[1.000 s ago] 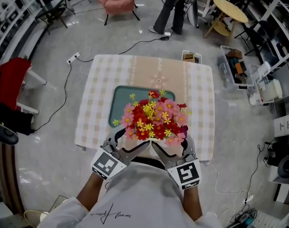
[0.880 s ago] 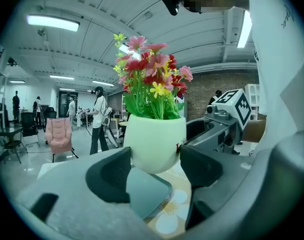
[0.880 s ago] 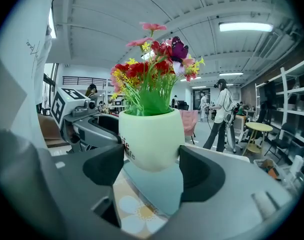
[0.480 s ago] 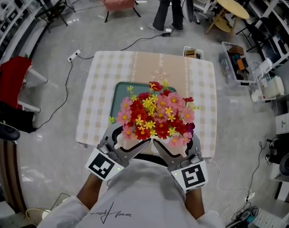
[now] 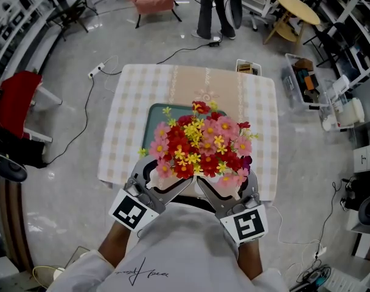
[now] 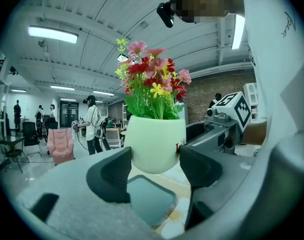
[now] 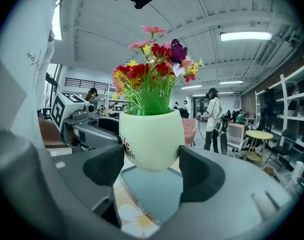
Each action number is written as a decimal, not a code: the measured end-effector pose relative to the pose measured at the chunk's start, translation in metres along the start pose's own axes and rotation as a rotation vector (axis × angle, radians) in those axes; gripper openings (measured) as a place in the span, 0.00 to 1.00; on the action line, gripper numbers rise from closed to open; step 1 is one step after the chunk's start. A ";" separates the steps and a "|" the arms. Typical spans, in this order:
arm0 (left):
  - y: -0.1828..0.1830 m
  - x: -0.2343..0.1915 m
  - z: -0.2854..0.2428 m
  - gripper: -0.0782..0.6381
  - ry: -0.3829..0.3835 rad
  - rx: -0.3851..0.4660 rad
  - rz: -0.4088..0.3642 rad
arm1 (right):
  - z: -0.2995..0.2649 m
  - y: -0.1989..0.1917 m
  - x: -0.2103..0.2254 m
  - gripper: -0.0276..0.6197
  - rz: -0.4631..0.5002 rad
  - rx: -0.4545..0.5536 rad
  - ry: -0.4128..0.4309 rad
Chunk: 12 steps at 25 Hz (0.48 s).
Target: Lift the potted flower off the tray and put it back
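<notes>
Grip check: left gripper (image 6: 154,168) has both jaws pressed onto the pot (image 6: 154,141), one pad on each flank, low on the body. Right gripper (image 7: 152,166) does the same from the other side. That makes two clamps on one white pot, both loaded.

In the head view the left gripper (image 5: 162,184) and right gripper (image 5: 224,190) sit close together at the table's near edge, angled inward in a V under the flowers (image 5: 200,148).

Pot: upright and airborne. Both gripper views show its rounded base clear of the teal tray (image 7: 157,191), with a visible gap. From the head view the flowers hide the pot and overlap the tray's near half. The pot therefore probably hangs over the near part of the tray rather than its middle, but the exact offset can't be read.

Tray: lies flat mid-table on the checked tablecloth (image 5: 133,102).

Step read: lift-off looks complete and the pot is at hold between lift and return. Judging by the gap, the put-back is not yet begun.

Next move needs:
- Both grippers descend in sync so the pot doesn't tilt or twist between the two clamps.
- Likely a small shift toward the far side, to get the base well inside the tray rim.
- Land the base flat, and only then let the jaws go, both sides together.
- The pot is smooth, rounded and held low, so it may slip if one side eases first.
</notes>
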<state>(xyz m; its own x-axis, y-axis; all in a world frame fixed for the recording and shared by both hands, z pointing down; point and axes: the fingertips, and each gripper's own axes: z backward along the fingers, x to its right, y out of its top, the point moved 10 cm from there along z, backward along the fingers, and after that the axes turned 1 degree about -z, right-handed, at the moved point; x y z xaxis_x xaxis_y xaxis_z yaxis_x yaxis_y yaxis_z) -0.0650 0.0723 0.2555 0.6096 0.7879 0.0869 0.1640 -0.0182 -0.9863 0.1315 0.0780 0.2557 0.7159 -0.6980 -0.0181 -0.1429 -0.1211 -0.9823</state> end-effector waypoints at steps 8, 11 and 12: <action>-0.001 0.002 -0.001 0.53 0.007 -0.005 -0.009 | 0.000 0.000 0.000 0.59 0.023 -0.003 -0.005; 0.000 0.001 -0.001 0.53 -0.003 -0.018 -0.005 | 0.000 -0.001 0.000 0.59 0.025 -0.003 -0.002; 0.000 0.001 -0.001 0.53 -0.003 -0.020 -0.003 | 0.001 -0.001 0.000 0.59 0.021 -0.003 0.000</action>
<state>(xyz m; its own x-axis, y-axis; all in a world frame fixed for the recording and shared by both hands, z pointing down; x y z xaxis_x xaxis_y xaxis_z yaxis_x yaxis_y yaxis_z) -0.0638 0.0720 0.2554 0.6066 0.7900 0.0894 0.1810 -0.0278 -0.9831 0.1321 0.0785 0.2564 0.7130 -0.7001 -0.0386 -0.1598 -0.1087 -0.9812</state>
